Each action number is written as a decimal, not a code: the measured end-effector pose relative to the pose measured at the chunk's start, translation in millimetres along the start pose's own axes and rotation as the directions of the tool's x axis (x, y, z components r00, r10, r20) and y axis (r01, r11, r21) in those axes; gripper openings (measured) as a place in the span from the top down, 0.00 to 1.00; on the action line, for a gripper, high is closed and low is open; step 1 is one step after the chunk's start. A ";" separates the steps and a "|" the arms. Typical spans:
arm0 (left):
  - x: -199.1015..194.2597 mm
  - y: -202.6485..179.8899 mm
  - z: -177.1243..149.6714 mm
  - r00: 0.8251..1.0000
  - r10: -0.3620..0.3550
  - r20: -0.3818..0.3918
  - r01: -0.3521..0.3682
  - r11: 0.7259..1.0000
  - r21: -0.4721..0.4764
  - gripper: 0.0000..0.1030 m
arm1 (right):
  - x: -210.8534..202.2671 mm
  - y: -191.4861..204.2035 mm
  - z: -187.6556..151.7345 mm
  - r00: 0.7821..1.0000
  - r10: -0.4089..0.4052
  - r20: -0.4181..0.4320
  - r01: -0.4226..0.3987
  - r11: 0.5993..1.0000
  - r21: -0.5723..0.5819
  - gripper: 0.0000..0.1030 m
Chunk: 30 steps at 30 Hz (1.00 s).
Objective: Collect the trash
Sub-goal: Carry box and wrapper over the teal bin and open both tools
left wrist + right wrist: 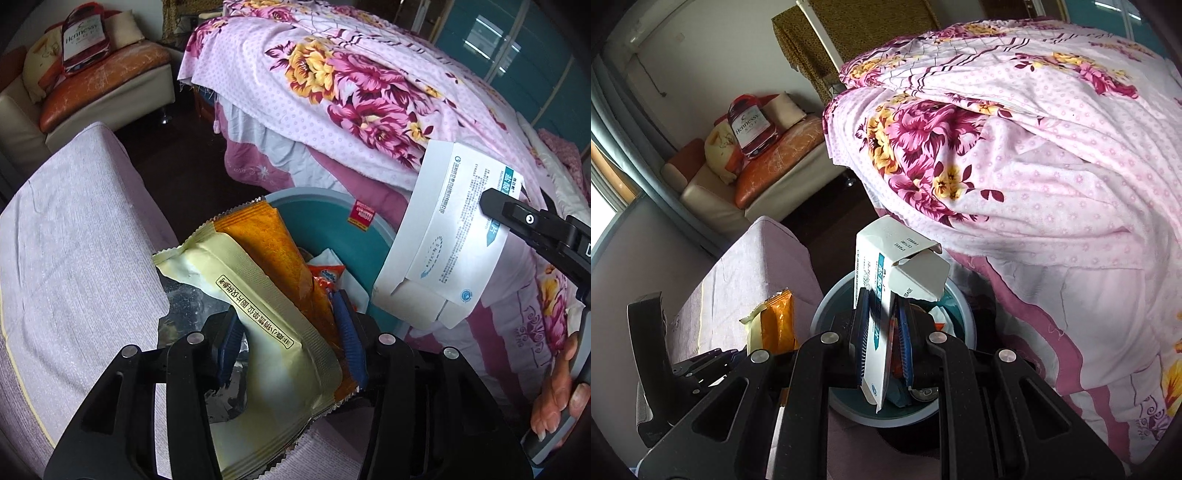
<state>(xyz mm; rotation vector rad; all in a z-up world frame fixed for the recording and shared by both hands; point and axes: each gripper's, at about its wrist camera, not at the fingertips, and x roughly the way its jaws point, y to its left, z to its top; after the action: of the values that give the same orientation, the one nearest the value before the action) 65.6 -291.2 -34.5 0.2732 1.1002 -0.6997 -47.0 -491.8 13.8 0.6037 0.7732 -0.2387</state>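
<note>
My left gripper is shut on a cream and orange snack wrapper, held over the near rim of a teal trash bin. The bin holds crumpled paper and a red wrapper. My right gripper is shut on a white and blue medicine box with an open flap, held above the bin. The box and the right gripper's finger also show at the right of the left wrist view. The wrapper shows at the left of the right wrist view.
A bed with a pink floral sheet stands right behind the bin. A lilac covered seat lies to the left. A sofa with cushions and a Hennessy bag stands at the far left, across dark floor.
</note>
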 end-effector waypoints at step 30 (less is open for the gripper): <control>-23.0 55.0 -30.0 0.999 0.032 0.020 -0.029 0.989 -0.148 0.12 | 36.2 47.1 -5.0 0.994 -0.040 -0.104 0.031 0.995 -0.090 0.85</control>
<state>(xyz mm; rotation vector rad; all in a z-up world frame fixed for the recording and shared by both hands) 73.0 -224.9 -34.8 0.1545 1.1188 -0.5894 -5.1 -450.3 5.0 0.5227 0.8927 -0.2053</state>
